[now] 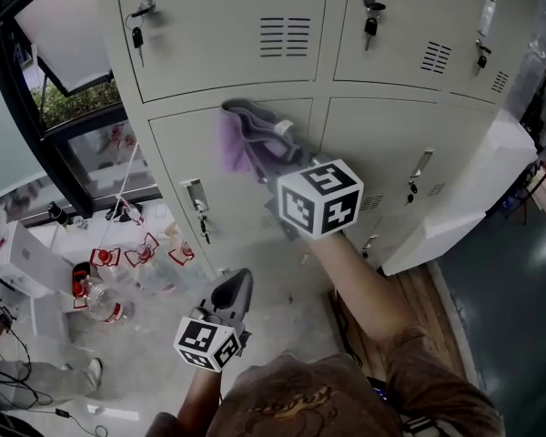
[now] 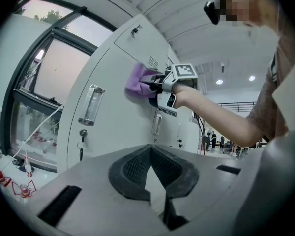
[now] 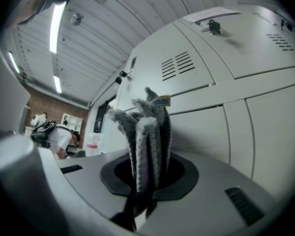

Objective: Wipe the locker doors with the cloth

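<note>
Cloth (image 1: 243, 139) touched the door (image 1: 184, 157), clamped in the right gripper (image 1: 278, 157). Left gripper (image 1: 237, 285) hung well apart from the door, closed and empty.

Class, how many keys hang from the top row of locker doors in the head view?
3: left key, middle key, right key, each on its own beige metal door; more may be out of frame.

- Left gripper (image 1: 239, 279): pale grey tapered shell; black ribbed pads (image 2: 132, 170); dark slots in the housing.
- Right gripper (image 1: 273, 157): matching grey shell with a black collar.
- Marker cube (image 1: 319, 198), one per gripper: white faces, black square codes.
- Shirt (image 1: 314, 399): brown, short-sleeved, faint chest print.
</note>
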`<state>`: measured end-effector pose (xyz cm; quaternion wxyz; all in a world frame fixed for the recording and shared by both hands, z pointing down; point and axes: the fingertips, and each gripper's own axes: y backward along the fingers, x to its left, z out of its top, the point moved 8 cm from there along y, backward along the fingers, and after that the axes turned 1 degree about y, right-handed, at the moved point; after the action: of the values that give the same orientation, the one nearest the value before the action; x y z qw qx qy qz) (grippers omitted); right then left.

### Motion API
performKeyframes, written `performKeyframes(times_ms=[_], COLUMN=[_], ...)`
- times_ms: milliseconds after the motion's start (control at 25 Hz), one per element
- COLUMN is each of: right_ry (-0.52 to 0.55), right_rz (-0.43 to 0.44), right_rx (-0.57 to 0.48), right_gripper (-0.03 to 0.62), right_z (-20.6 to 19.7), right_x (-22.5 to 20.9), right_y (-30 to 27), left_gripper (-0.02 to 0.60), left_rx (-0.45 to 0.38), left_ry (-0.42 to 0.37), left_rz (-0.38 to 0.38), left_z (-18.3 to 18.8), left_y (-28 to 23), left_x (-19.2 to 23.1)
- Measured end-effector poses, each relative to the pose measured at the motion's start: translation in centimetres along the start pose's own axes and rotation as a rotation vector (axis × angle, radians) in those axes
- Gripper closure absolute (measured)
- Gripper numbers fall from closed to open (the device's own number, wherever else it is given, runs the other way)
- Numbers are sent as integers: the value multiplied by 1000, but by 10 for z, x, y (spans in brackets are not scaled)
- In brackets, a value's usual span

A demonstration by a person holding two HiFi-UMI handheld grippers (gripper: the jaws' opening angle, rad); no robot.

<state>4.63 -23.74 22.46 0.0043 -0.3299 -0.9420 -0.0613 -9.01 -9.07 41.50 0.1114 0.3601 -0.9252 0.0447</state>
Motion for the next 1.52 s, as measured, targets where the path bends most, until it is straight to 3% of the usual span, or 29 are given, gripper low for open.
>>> performKeyframes(times_ms=[840, 1200, 1520], right_ry=[-25, -66, -89], right_rz=[-204, -76, 85], right_rx=[-48, -101, -69], right_gripper=[542, 542, 542], right_z=[2, 2, -23], right_x=[-87, -44, 12], right_y=[82, 84, 48], left_gripper=[578, 578, 578], left_rx=[25, 30, 24], left_ry=[27, 32, 43], left_rz=[8, 20, 58], left_z=[-10, -12, -14], left_y=[1, 1, 11], left_x=[-3, -4, 0])
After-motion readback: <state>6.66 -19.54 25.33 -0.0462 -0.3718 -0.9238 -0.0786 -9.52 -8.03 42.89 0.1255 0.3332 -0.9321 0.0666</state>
